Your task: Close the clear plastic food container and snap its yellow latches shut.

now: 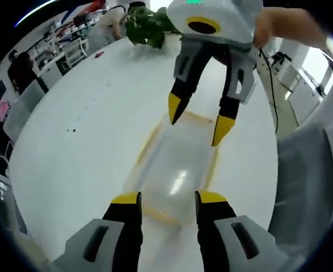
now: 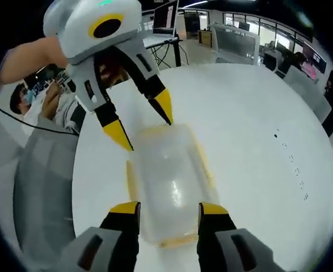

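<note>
The clear plastic food container [image 1: 175, 170] lies on the white table [image 1: 87, 130], its lid on top and yellow latches [image 1: 148, 141] along its edges. My left gripper [image 1: 169, 198] is open, its yellow-tipped jaws standing either side of the container's near end. My right gripper [image 1: 199, 120] comes in from the far side, open, with its tips over the opposite end. In the right gripper view the same container [image 2: 169, 175] sits between my open right gripper [image 2: 169, 208] and the open left gripper [image 2: 142, 122] facing it. Neither holds anything. Whether the latches are snapped down I cannot tell.
A potted plant [image 1: 149, 25] stands at the table's far end. Grey chairs [image 1: 302, 170] line one table edge. People [image 2: 53, 96] sit beside the table and a laptop [image 2: 165, 17] rests on a stand behind. Wide bare tabletop [image 2: 257, 124] surrounds the container.
</note>
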Available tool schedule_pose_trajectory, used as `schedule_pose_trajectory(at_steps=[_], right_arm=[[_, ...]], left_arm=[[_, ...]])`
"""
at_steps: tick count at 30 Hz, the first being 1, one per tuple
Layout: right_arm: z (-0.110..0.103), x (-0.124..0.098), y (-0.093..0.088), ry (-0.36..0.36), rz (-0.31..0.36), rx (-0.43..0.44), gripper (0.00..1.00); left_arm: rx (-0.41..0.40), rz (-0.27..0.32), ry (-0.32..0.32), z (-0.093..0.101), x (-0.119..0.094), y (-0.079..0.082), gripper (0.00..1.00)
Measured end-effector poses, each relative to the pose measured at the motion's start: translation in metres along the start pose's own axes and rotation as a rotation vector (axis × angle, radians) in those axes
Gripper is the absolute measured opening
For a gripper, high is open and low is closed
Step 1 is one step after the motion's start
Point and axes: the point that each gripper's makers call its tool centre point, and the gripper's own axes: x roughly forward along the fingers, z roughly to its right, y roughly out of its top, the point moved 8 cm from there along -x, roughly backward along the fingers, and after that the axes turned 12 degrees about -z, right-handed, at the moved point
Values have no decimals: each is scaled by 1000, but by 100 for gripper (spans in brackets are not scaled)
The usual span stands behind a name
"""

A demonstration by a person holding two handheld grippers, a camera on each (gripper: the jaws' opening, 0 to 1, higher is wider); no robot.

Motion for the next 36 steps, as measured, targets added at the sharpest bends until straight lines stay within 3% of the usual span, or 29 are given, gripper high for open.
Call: schedule_pose_trajectory(at_steps=[9, 20, 36], right_arm=[[-2, 4, 11, 11, 23, -35, 34], [-1, 11, 17, 28, 30, -42, 35], [13, 7, 19, 11, 34, -50, 35]], left_arm=[[88, -4, 1, 2, 7, 12, 34], [89, 21, -16, 1, 13, 28, 34], [89, 18, -25, 11, 17, 29, 33]])
